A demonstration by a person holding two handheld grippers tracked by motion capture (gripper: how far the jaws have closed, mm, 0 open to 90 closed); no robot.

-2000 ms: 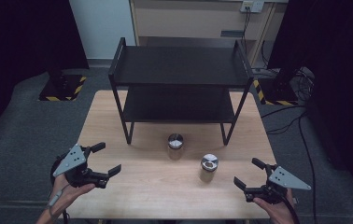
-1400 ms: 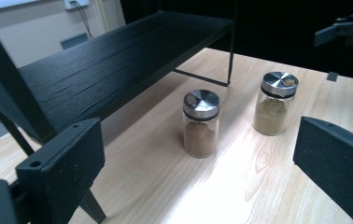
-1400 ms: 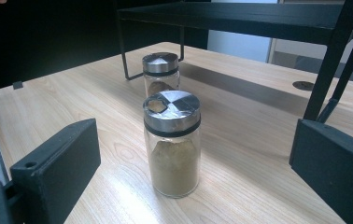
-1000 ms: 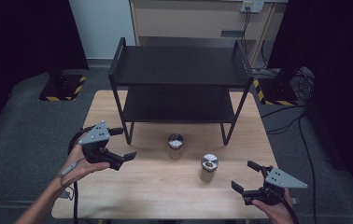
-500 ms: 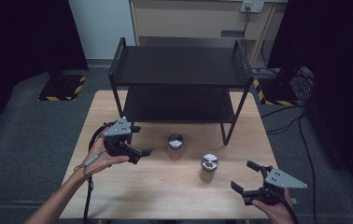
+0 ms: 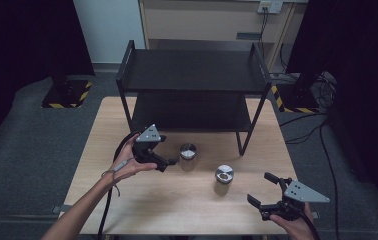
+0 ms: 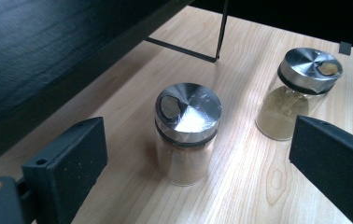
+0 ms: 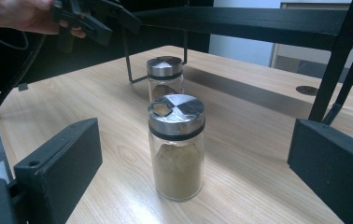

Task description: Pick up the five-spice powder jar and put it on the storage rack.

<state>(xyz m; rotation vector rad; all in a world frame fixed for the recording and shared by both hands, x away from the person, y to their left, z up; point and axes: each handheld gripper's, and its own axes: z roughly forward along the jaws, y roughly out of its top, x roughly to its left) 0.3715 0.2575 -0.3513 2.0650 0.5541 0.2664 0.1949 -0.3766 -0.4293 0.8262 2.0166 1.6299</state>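
Two glass spice jars with shiny metal lids stand on the wooden table (image 6: 177,210). One jar (image 6: 188,156) (image 7: 187,133) holds pale powder and stands just in front of the rack. My left gripper (image 6: 168,151) (image 7: 200,144) is open right beside it, jaws wide to either side and not touching. The other jar (image 6: 224,179) (image 8: 177,144) (image 7: 300,93) holds tan powder. It sits ahead of my right gripper (image 6: 258,187) (image 8: 193,158), which is open near the table's front right with a gap to the jar.
A black two-tier metal rack (image 6: 192,75) stands on the table's far half; its lower shelf and legs (image 6: 243,140) lie close behind the jars. Cables trail off the table's near edge. Bare wood lies at the front middle and left.
My left gripper has travelled from the front left edge forward and right, up to the pale-powder jar. The right gripper has barely moved. Both jars stand where they were.
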